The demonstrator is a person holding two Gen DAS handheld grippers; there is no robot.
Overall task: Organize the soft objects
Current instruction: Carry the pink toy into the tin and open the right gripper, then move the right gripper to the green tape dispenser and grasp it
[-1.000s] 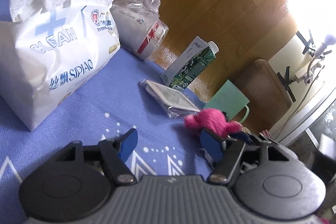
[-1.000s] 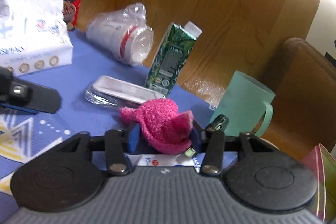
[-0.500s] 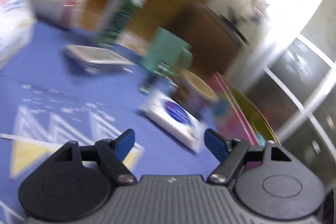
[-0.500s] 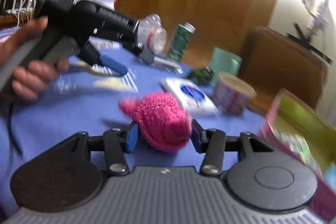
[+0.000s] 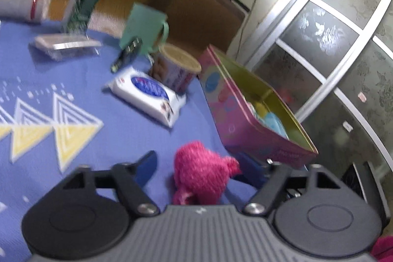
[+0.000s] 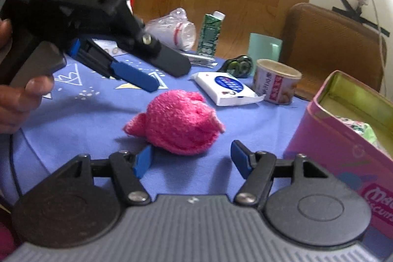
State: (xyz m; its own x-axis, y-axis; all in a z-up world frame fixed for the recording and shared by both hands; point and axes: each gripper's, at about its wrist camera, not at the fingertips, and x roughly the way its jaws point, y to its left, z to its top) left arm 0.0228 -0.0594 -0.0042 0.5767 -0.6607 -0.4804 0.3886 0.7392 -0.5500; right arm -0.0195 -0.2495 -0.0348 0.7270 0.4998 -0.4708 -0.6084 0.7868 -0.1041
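A fuzzy pink knitted ball (image 6: 179, 125) lies on the blue tablecloth (image 6: 81, 122). My right gripper (image 6: 192, 158) is open just behind it, its blue pads apart and off the ball. My left gripper (image 5: 200, 167) is open with the same pink ball (image 5: 201, 176) between its jaws in the left wrist view; from the right wrist view the left gripper (image 6: 137, 76) hovers above and left of the ball. A pink tin box (image 5: 245, 119) with soft items inside stands open at the right; it also shows in the right wrist view (image 6: 343, 141).
A white wipes pack (image 6: 226, 87), a paper cup (image 6: 276, 80), a mint mug (image 6: 264, 48), a green carton (image 6: 210, 32), a bagged stack of cups (image 6: 172, 31), a flat clear case (image 5: 63, 46) and a dark tape roll (image 6: 239, 64) sit farther back. A brown chair (image 6: 331, 36) stands behind the table.
The right gripper carried the pink ball toward the near right by the tin, set it on the cloth and opened. The left gripper swung right and now straddles the ball.
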